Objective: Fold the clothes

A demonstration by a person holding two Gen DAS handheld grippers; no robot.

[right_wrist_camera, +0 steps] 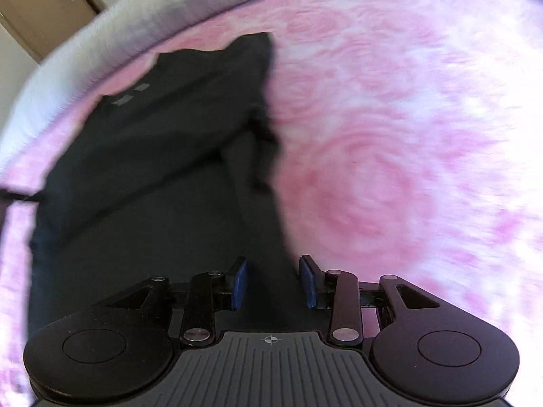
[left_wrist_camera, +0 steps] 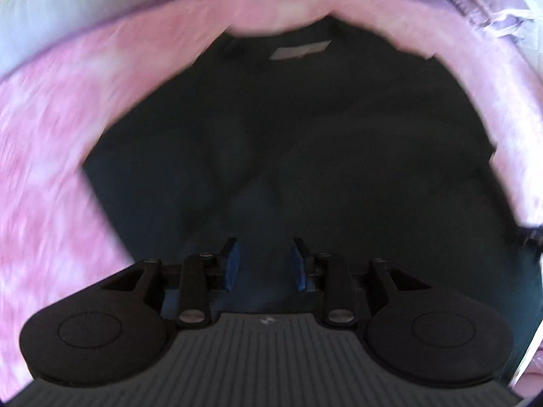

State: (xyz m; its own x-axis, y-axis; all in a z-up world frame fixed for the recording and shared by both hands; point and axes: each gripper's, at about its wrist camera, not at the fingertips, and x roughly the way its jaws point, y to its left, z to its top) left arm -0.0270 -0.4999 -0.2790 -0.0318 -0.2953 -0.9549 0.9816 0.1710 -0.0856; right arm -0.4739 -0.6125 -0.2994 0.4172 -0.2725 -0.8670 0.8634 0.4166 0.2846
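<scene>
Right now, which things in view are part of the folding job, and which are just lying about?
Job:
- dark T-shirt, lying on the bed
- left gripper, open above it
- right gripper, open over its edge

Lying about:
- pink floral bedspread
- mauve garment, far corner
- wooden door

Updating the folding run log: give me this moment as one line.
scene: dark shirt flat on pink bedspread | left gripper: open, empty | right gripper: open, over shirt edge
</scene>
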